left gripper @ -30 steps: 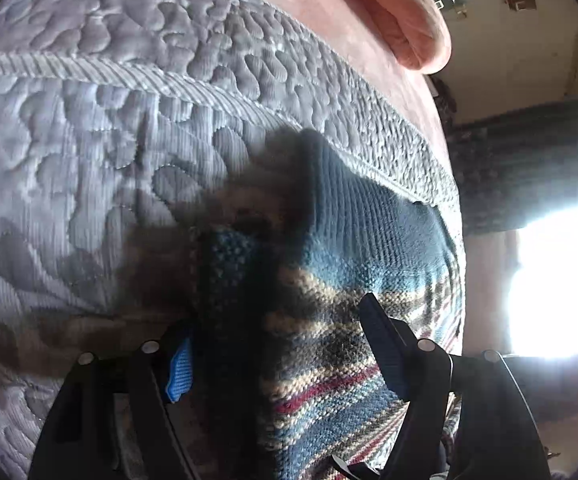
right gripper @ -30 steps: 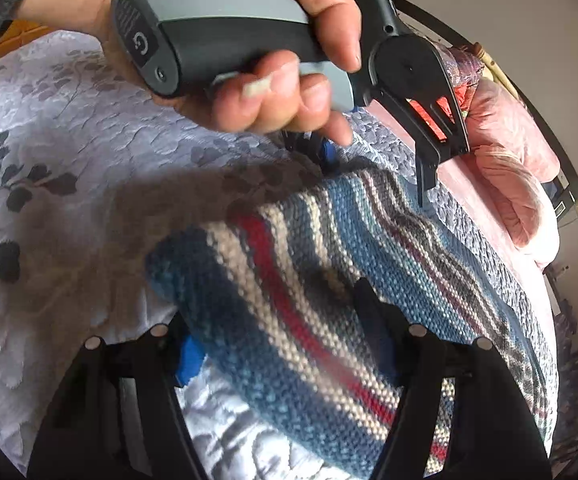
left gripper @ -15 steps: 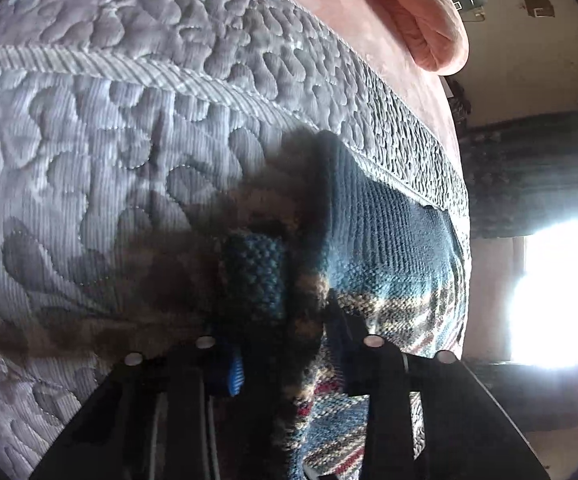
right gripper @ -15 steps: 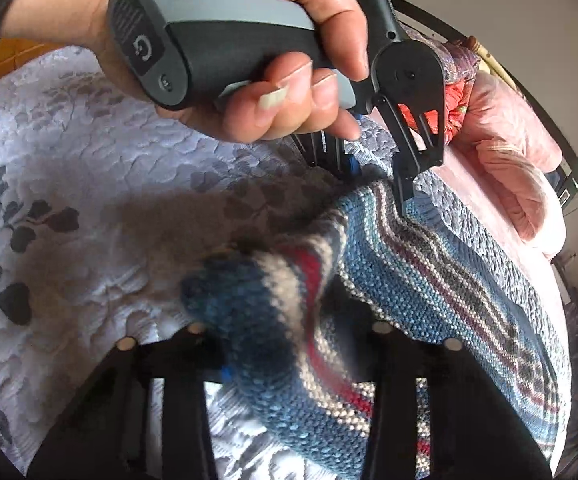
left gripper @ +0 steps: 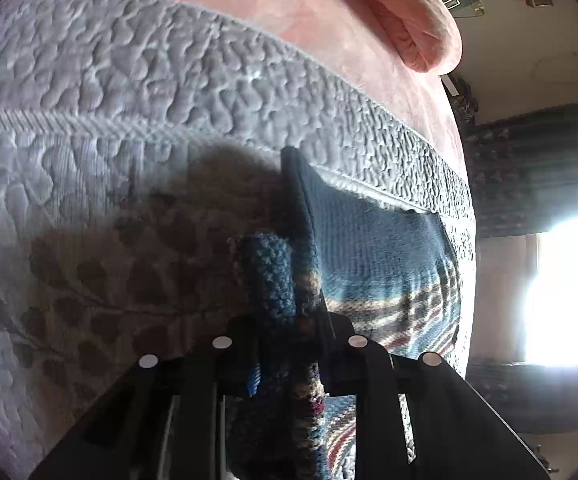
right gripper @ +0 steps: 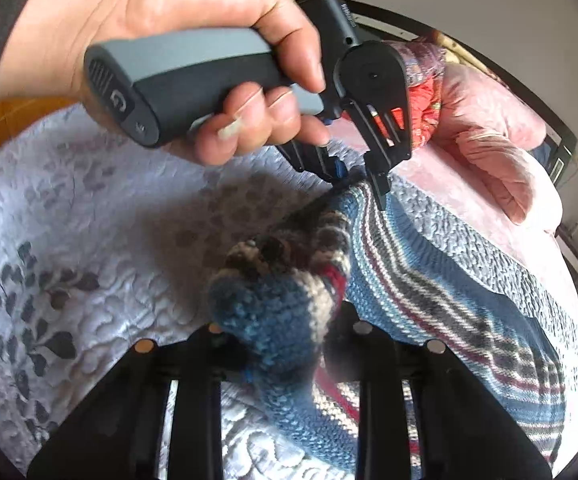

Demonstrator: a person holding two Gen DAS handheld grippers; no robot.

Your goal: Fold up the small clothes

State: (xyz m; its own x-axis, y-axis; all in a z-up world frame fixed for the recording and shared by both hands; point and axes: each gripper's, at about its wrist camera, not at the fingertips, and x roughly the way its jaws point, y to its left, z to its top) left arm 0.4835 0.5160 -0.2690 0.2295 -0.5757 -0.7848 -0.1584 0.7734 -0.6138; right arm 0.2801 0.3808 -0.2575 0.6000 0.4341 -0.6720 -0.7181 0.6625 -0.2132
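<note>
A small knitted sweater (right gripper: pixel 449 292) in blue with cream, red and grey stripes lies on a grey quilted bedspread (right gripper: pixel 89 248). My right gripper (right gripper: pixel 285 344) is shut on a bunched edge of it, lifted off the quilt. In the left wrist view the sweater (left gripper: pixel 377 252) shows its dark blue ribbed part flat, and my left gripper (left gripper: pixel 289 332) is shut on another bunched edge. The right wrist view also shows the left gripper (right gripper: pixel 359 182), held by a hand (right gripper: pixel 193 28), pinching the far edge of the sweater.
A pink sheet (left gripper: pixel 249 4) and rolled pink bedding (left gripper: pixel 417 24) lie beyond the quilt's border. More pink and red bedding (right gripper: pixel 489 132) sits by a dark bed frame (right gripper: pixel 529 96). A bright window (left gripper: pixel 569 288) and dark curtain (left gripper: pixel 537 172) are at the right.
Both grippers went from open around the sweater's edge to shut on it. The cloth has bunched up between the fingers and lifted, and the left gripper has tilted downward.
</note>
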